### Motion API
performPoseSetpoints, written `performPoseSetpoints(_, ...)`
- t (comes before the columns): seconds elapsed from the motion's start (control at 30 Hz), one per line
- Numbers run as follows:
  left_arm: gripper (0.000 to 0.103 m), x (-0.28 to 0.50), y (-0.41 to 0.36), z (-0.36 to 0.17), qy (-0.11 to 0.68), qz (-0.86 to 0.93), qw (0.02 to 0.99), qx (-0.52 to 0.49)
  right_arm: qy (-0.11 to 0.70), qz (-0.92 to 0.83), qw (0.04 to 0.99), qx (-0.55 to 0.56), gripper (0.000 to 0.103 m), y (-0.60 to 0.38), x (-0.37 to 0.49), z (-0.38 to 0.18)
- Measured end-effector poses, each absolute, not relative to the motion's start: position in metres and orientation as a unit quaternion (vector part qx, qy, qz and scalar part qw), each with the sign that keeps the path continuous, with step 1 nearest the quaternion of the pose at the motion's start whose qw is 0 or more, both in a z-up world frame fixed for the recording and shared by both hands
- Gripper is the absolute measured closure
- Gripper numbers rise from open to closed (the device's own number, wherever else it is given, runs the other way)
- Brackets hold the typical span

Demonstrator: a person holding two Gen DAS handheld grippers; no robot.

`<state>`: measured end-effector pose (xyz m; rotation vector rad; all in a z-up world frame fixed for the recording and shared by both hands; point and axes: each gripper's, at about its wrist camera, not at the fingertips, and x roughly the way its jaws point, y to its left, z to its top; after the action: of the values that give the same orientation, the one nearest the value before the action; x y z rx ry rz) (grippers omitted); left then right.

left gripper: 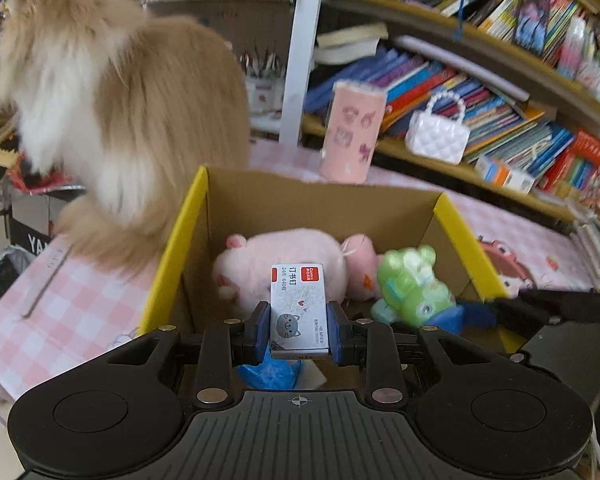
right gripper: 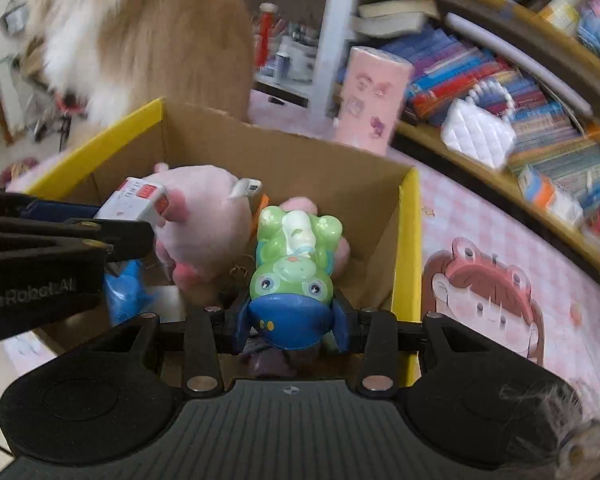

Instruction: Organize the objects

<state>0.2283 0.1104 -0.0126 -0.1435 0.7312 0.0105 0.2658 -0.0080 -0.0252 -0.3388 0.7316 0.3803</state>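
Note:
My left gripper (left gripper: 299, 330) is shut on a small white staple box (left gripper: 298, 308) with a red label and a grey cat drawing, held over the open cardboard box (left gripper: 320, 200) with yellow flaps. My right gripper (right gripper: 291, 326) is shut on a green frog toy (right gripper: 294, 256) by its blue base, also above the cardboard box (right gripper: 284, 152). Inside lies a pink plush toy (left gripper: 284, 256), seen again as the pink plush toy (right gripper: 204, 216) in the right wrist view. The frog toy (left gripper: 410, 284) and the staple box (right gripper: 138, 200) each show in the other view.
A fluffy tan and white cat (left gripper: 112, 112) sits just left of the box on the pink checked cloth (left gripper: 68, 300). Behind stand a pink cylinder (left gripper: 352, 132), a white quilted handbag (left gripper: 438, 130) and crowded bookshelves (left gripper: 500, 60). A blue crumpled item (left gripper: 270, 374) lies in the box's near corner.

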Motion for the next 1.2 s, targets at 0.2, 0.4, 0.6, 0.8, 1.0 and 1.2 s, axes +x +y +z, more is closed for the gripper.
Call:
performPoseSetpoints(0.2,0.075,0.24,0.105,-0.026,0.374,0.011,0.925,-0.068,0.352,0.209,0.889,-0.207,0.064,-0.002,0.278,-0.029)
performPoseSetpoints(0.4,0.072,0.239,0.1,-0.027,0.374,0.017,0.924,-0.074,0.352,0.229,0.88,-0.221,0.061,0.0,0.276,-0.029)
performPoseSetpoints(0.6,0.044,0.221,0.095,-0.004,0.335,0.002,0.94,-0.06,0.331,0.219,0.898,-0.188,0.043,-0.011,0.261,-0.013)
performPoseSetpoints(0.8,0.011,0.177,0.091,0.033,0.273,-0.002,0.96,-0.061,0.288,0.178,0.933,-0.122,0.042,-0.04,0.223,0.02)
performPoseSetpoints(1.0,0.007,0.132,0.086,0.051,0.234,0.039,0.97,-0.058,0.255,0.112,0.956,-0.094,0.041,-0.064,0.172,0.034)
performPoseSetpoints(1.2,0.007,0.101,0.083,0.043,0.245,0.037,0.968,-0.049,0.239,0.033,0.967,-0.075,0.041,-0.08,0.121,0.029)
